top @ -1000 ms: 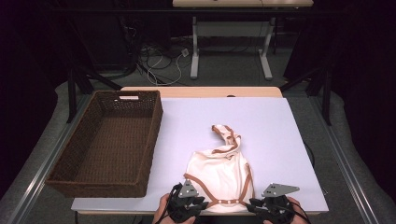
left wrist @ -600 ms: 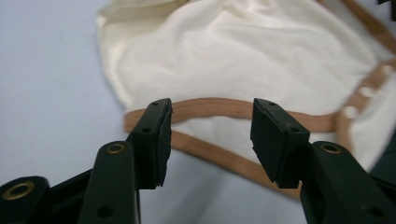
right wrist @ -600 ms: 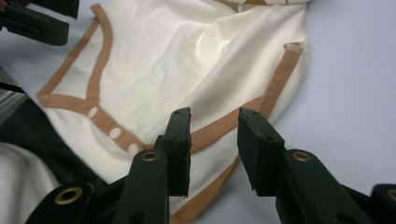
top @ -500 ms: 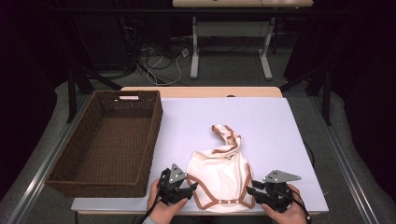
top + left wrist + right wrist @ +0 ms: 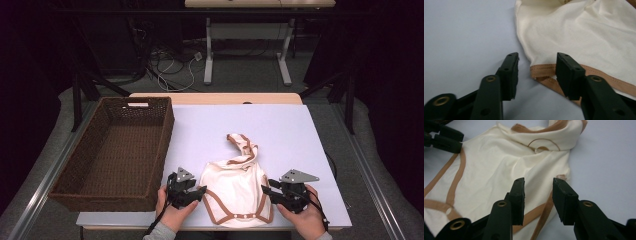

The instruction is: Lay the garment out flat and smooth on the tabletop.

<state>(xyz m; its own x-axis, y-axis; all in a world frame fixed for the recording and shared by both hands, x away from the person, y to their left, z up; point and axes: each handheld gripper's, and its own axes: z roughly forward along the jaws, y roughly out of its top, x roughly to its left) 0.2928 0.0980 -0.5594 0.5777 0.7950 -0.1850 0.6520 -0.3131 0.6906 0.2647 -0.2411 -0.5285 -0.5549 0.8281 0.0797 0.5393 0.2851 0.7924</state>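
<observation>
Cream cotton garment with tan trim (image 5: 235, 187) lies flat at the near edge of the pale lilac worktop (image 5: 280, 130), beside a dark woven basket (image 5: 117, 150). Left tool (image 5: 536, 67), just closing, and right tool (image 5: 537, 188), just opening, each stand part-open over a hem corner, gripping nothing.

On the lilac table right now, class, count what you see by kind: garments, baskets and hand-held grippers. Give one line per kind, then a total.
Cream garment with tan trim: 1
Brown wicker basket: 1
Black grippers: 2, the left gripper and the right gripper, both with jaws apart at the garment's near corners
Total: 4
</observation>
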